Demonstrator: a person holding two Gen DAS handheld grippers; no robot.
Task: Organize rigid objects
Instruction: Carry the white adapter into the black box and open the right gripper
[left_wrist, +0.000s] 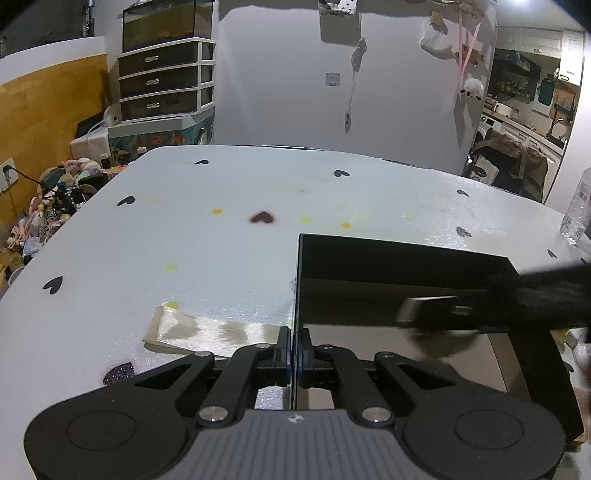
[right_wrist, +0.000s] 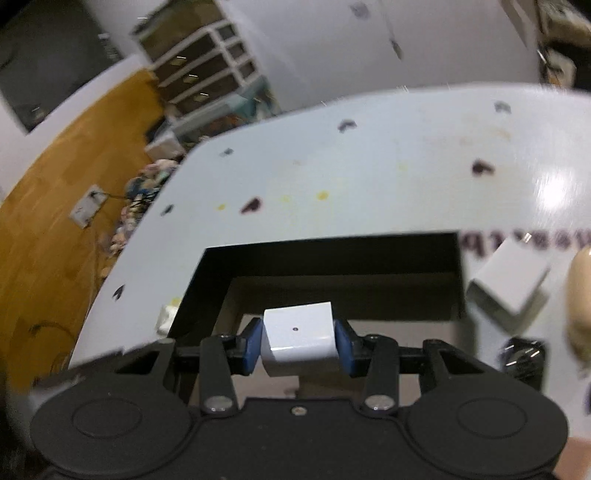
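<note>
So the left gripper (left_wrist: 294, 354) has its jaws pinched together on the near wall of the black box (left_wrist: 406, 258), holding it steady on the table (left_wrist: 221, 240). The right gripper (right_wrist: 298, 345) is clamped on a small white cube (right_wrist: 297, 341), blue pads (right_wrist: 253, 347) squeezing both sides, and it's hanging over the open box.

What could go sideways, I think: the cube's glossy, so it might slip or twist in the pads if the hand swings fast, and the right view is pretty blurred. It could also clip the box rim, or tug the wall out of the left grip.

The cube: white, shiny, rounded edges, tiny dark dot on the face. Further right on the table there's another white block (right_wrist: 509, 280), outside the box.
</note>
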